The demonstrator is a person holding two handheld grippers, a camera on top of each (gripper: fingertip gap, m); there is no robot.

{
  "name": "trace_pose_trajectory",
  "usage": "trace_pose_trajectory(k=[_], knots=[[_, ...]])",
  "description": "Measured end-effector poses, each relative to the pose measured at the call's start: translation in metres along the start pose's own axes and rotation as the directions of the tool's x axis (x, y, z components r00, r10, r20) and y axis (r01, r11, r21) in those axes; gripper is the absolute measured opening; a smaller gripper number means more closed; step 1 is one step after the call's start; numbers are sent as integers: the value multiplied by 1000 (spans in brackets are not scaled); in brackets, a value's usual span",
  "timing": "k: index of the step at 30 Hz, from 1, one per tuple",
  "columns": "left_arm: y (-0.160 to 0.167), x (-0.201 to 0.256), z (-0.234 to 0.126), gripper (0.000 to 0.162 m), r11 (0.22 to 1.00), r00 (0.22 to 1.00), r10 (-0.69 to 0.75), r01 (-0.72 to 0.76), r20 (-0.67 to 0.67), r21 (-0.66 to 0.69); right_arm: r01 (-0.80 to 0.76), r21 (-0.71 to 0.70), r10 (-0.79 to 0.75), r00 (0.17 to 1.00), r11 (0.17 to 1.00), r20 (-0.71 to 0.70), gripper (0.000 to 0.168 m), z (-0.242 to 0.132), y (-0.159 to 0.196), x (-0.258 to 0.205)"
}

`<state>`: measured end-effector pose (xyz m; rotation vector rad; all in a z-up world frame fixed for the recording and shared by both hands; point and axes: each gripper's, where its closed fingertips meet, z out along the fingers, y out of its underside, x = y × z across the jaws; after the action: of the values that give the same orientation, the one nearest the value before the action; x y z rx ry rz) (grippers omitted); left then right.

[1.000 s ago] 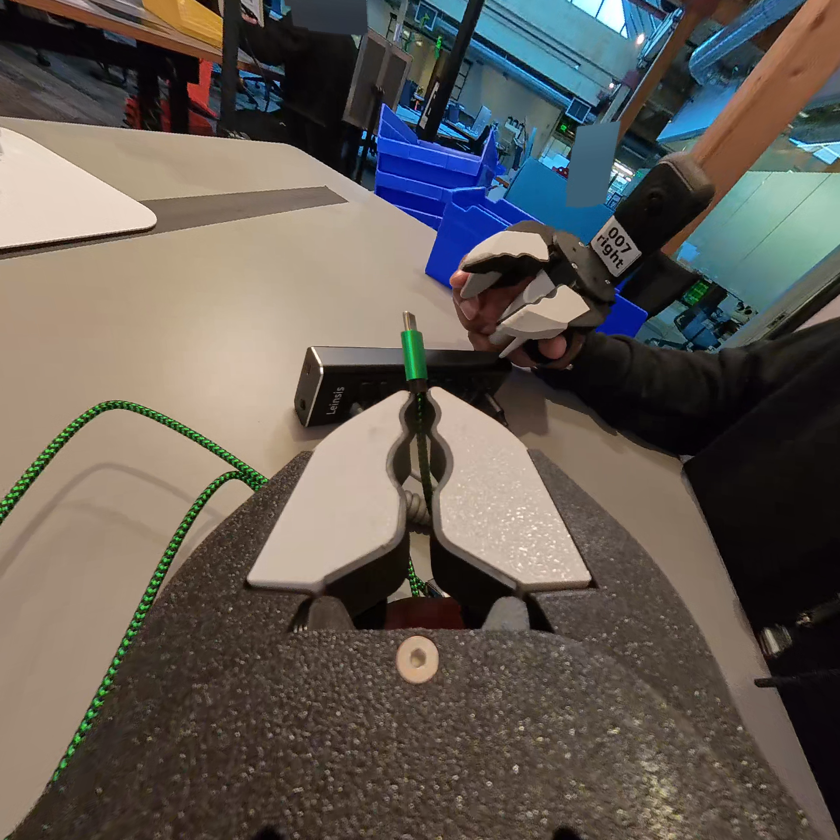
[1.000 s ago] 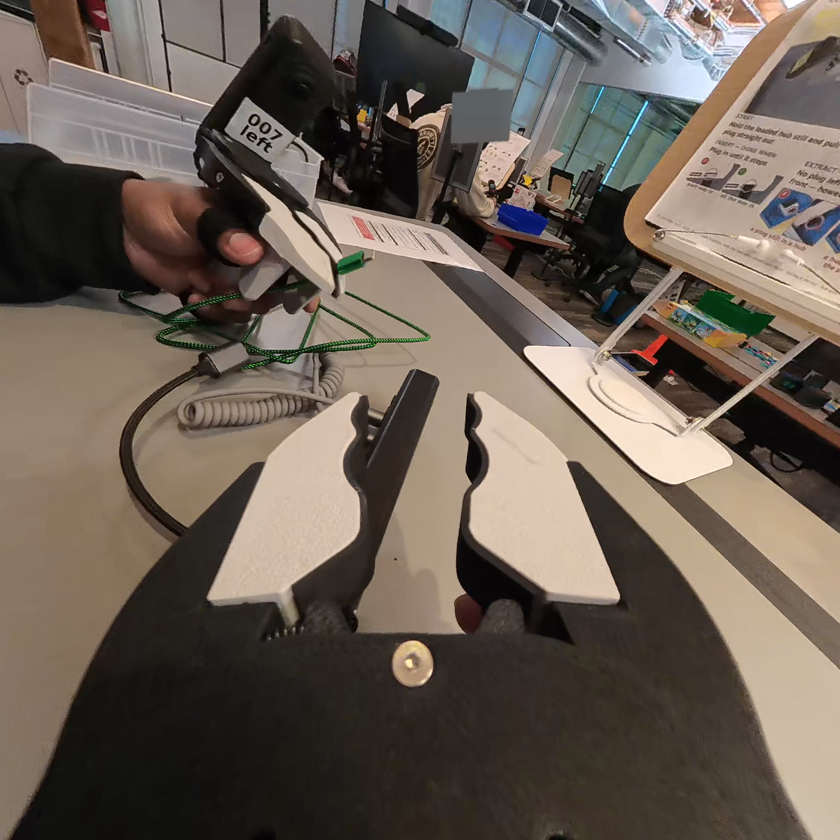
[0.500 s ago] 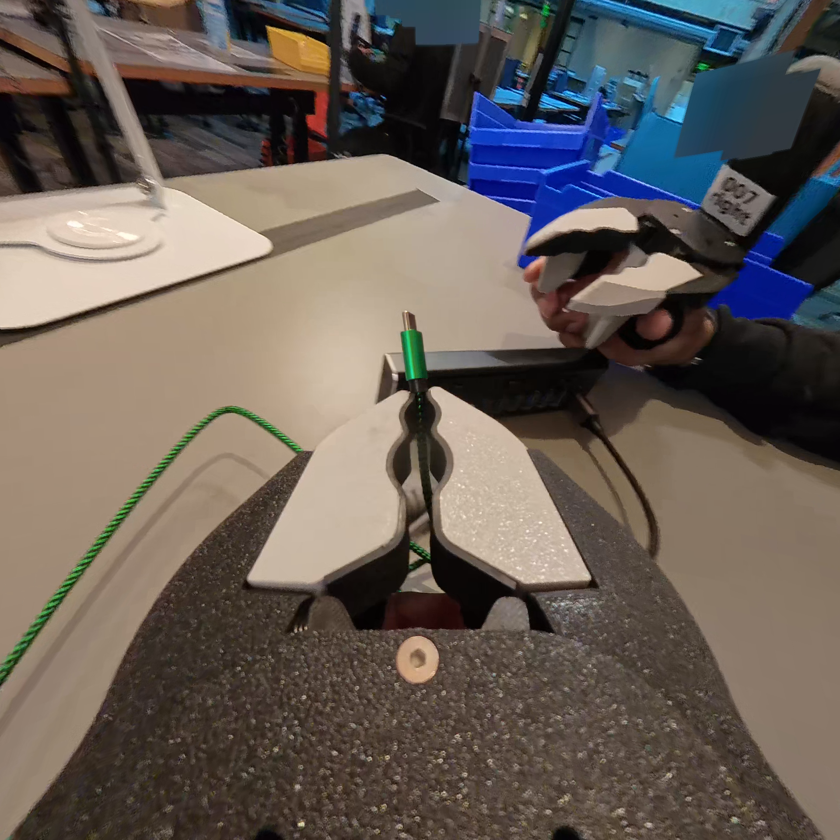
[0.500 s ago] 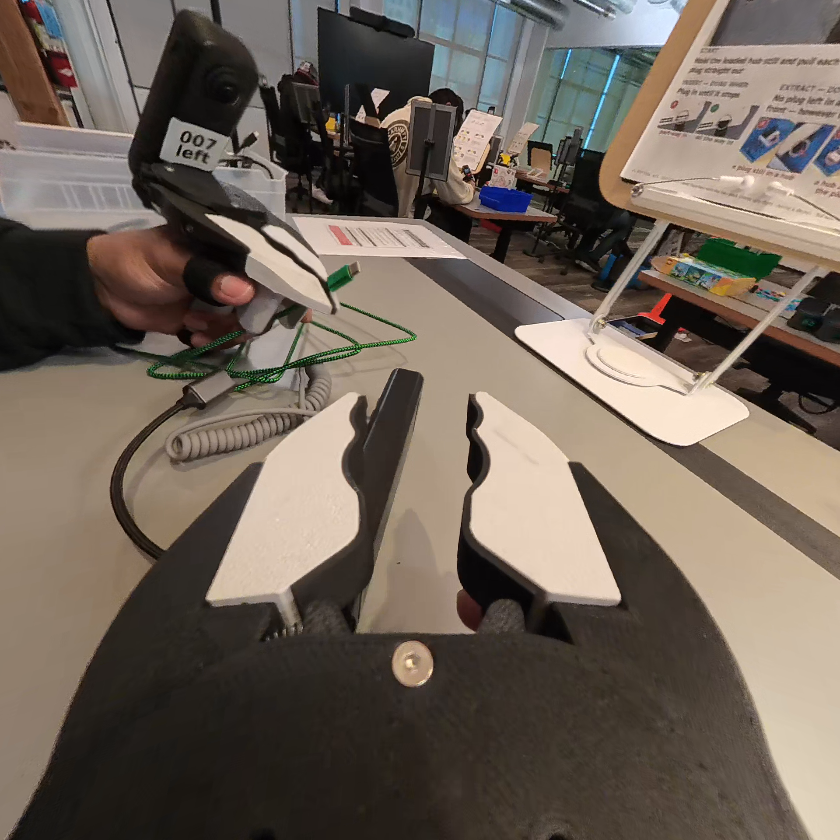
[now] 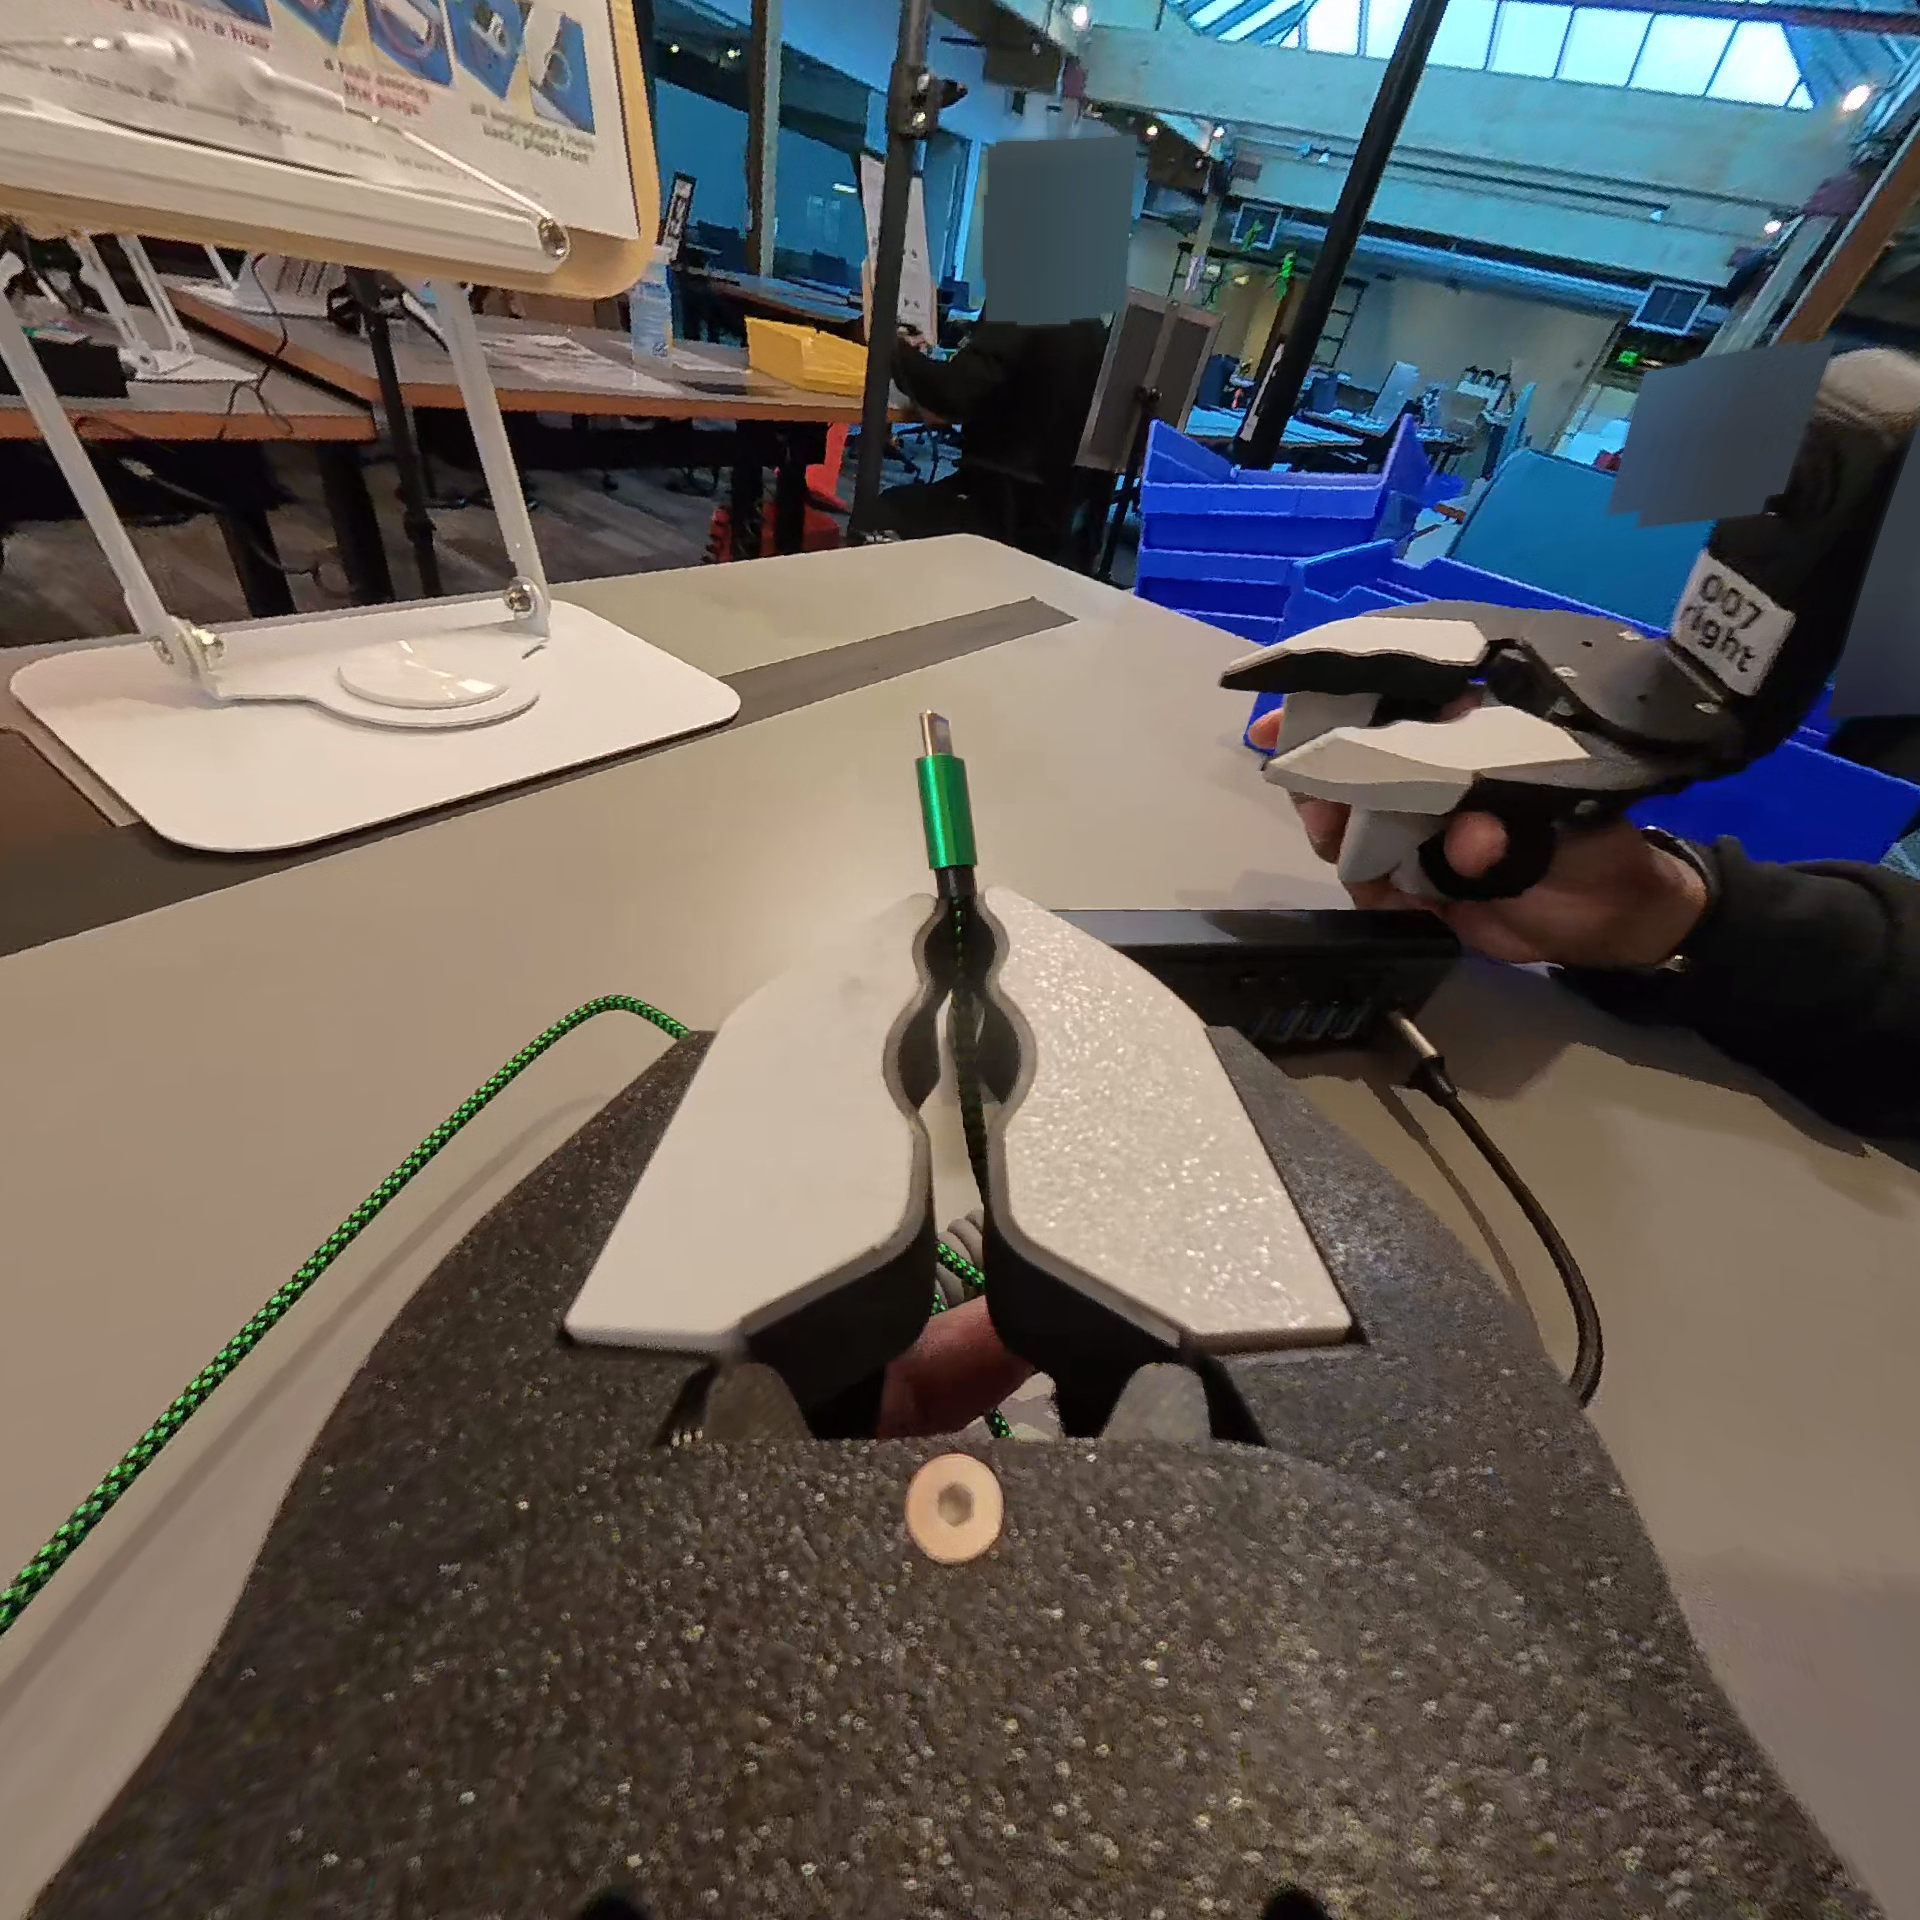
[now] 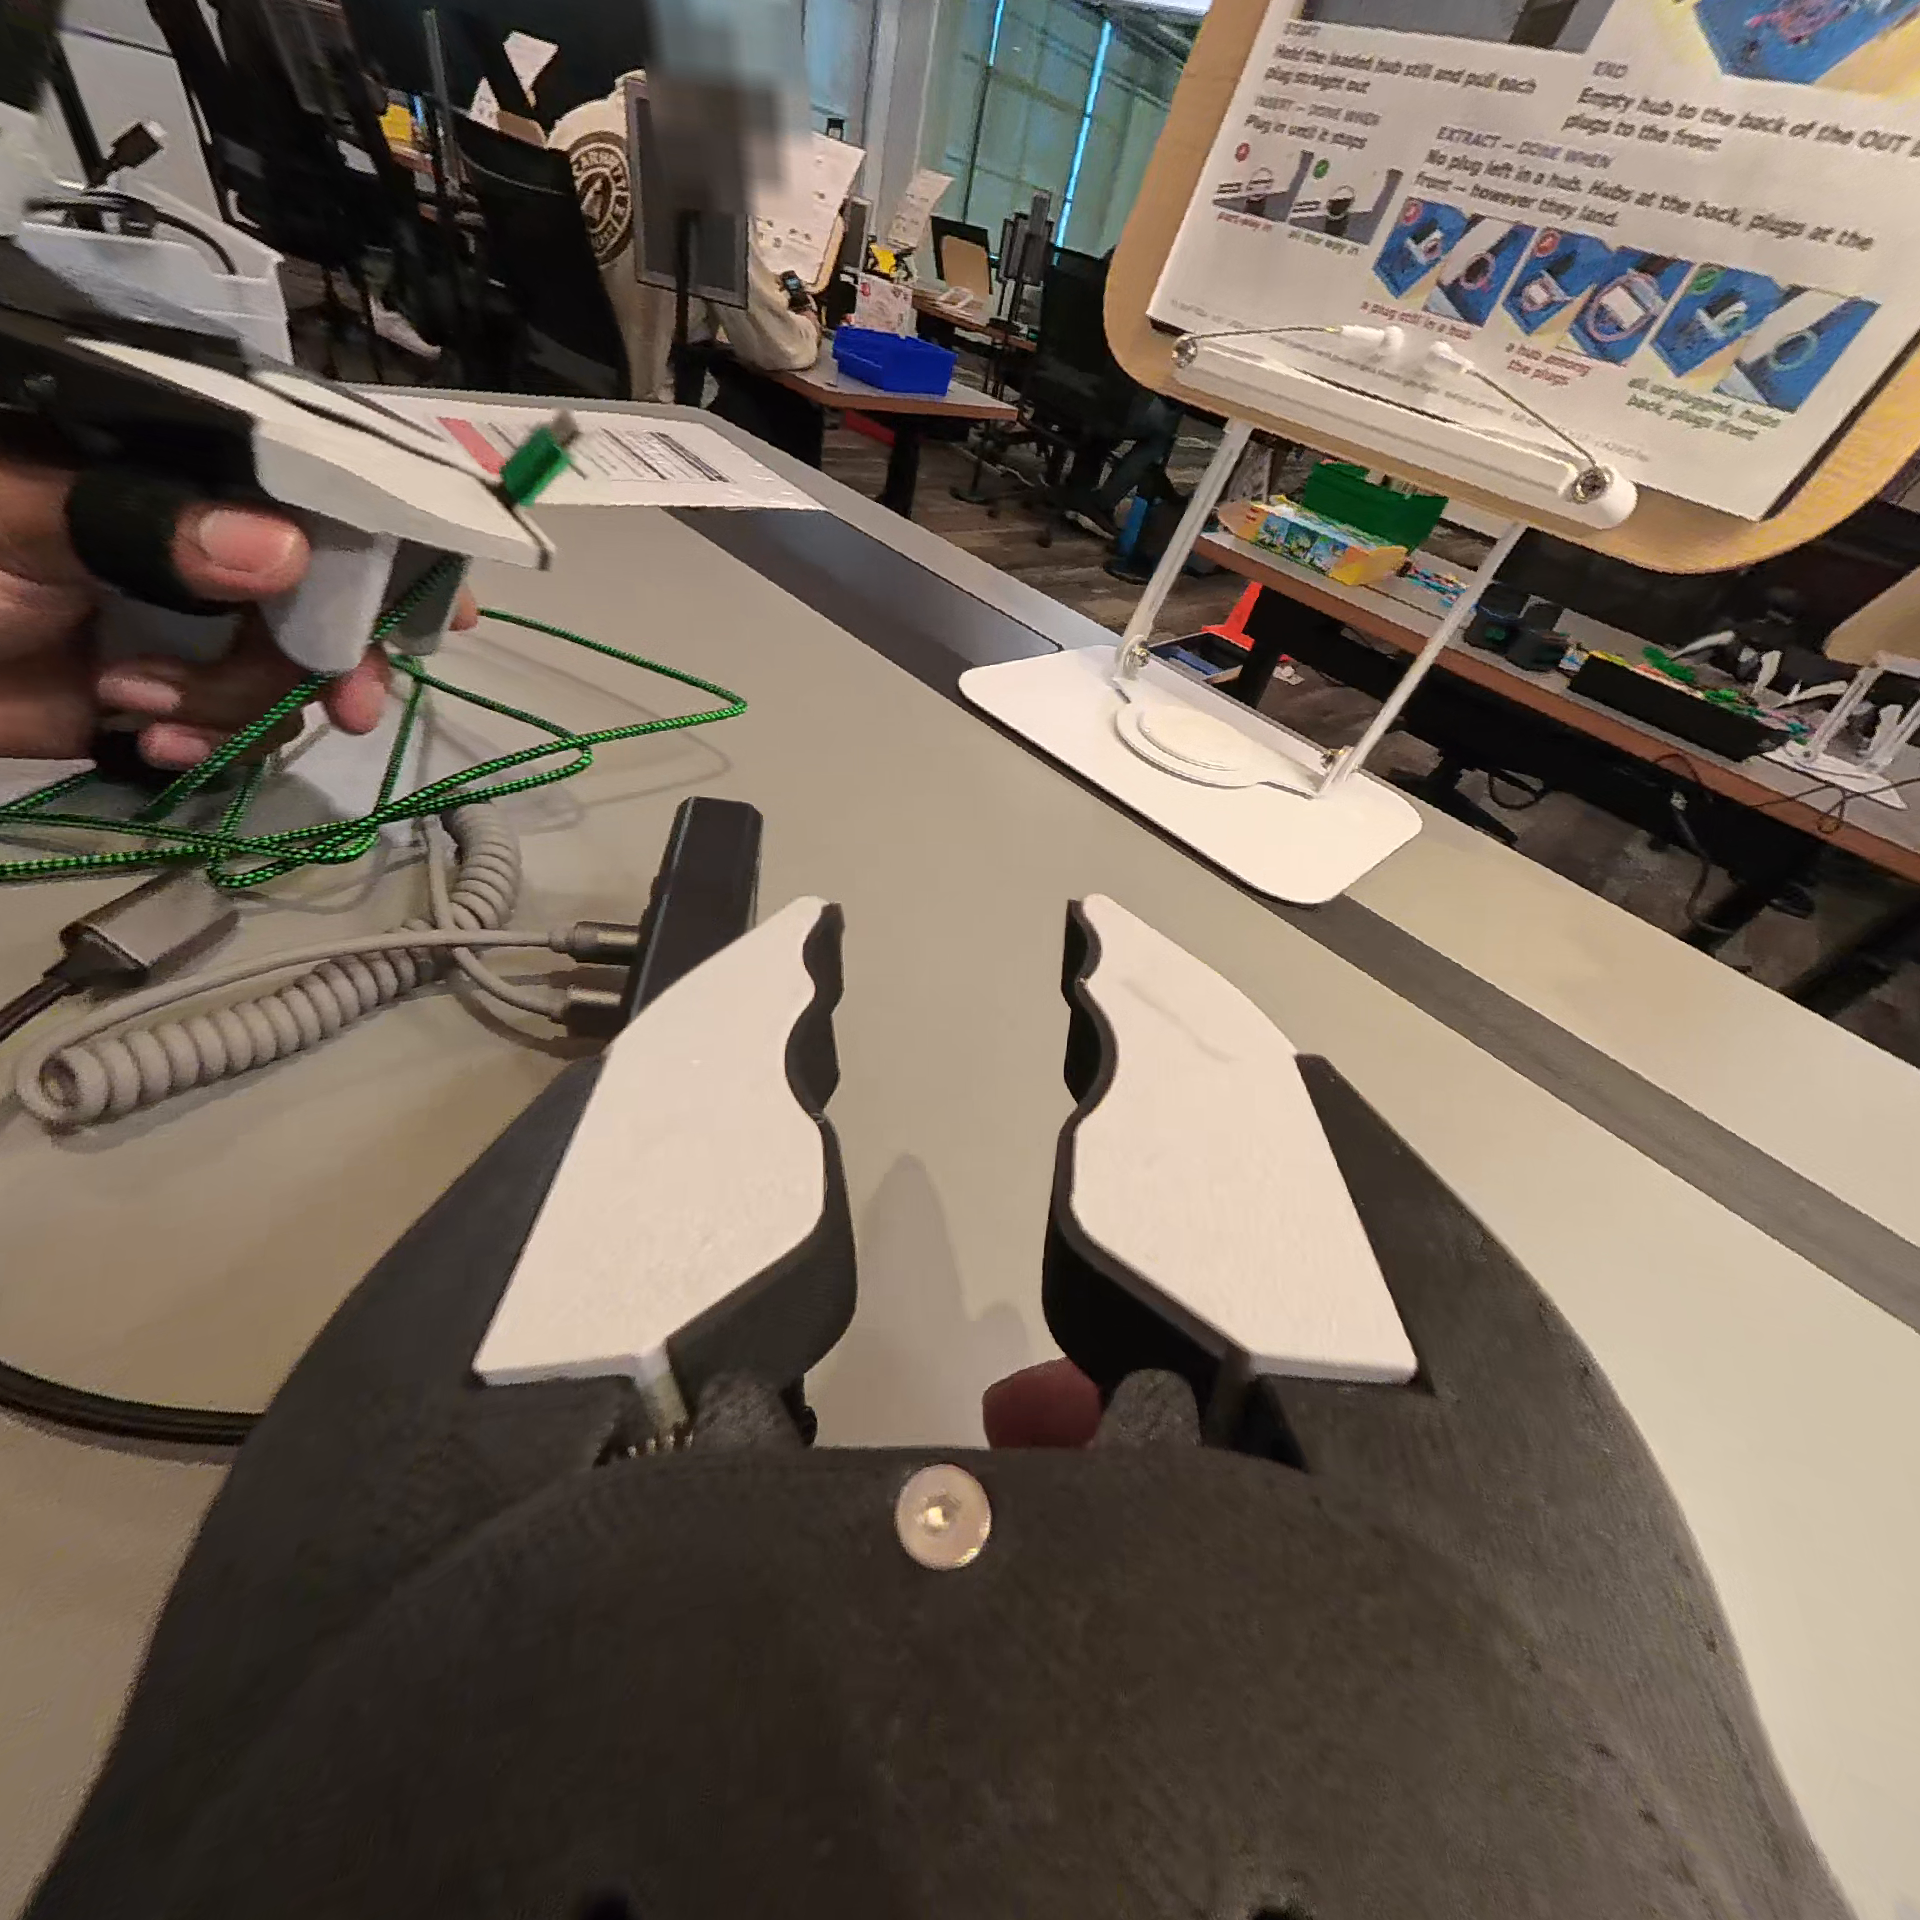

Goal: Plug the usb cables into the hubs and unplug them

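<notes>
Left tool (image 5: 961,935) clamped on green cable (image 5: 966,1049), plug (image 5: 945,795) pointing up-frame, clear of everything. Black hub (image 5: 1278,971) lying on surface (image 5: 416,1039) at right centre, long axis crosswise. Right tool (image 6: 945,935) parted, empty, just beside hub, nearer.

Hub (image 5: 1257,961) half behind left tongs (image 5: 961,914)
</notes>
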<state>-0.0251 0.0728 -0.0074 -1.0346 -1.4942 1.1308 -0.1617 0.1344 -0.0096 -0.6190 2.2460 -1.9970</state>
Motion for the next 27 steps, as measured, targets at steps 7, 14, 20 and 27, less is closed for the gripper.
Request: trace_pose_trajectory(k=[7,14,20,27], knots=[[10,16,-2,2,997,995,-40,34,-92,-63,-30,1,30,999,1000,15,38,-1,1,1],[3,31,-9,2,991,983,-95,78,-160,-106,124,16,-124,992,992,-20,36,-6,-11,-8],[23,52,-2,2,967,984,-5,-41,-178,-250,402,26,-402,915,915,-22,36,-9,-22,-32],[50,73,2,2,920,969,10,-106,-247,-376,599,70,-601,799,797,10,39,-12,-27,-63]])
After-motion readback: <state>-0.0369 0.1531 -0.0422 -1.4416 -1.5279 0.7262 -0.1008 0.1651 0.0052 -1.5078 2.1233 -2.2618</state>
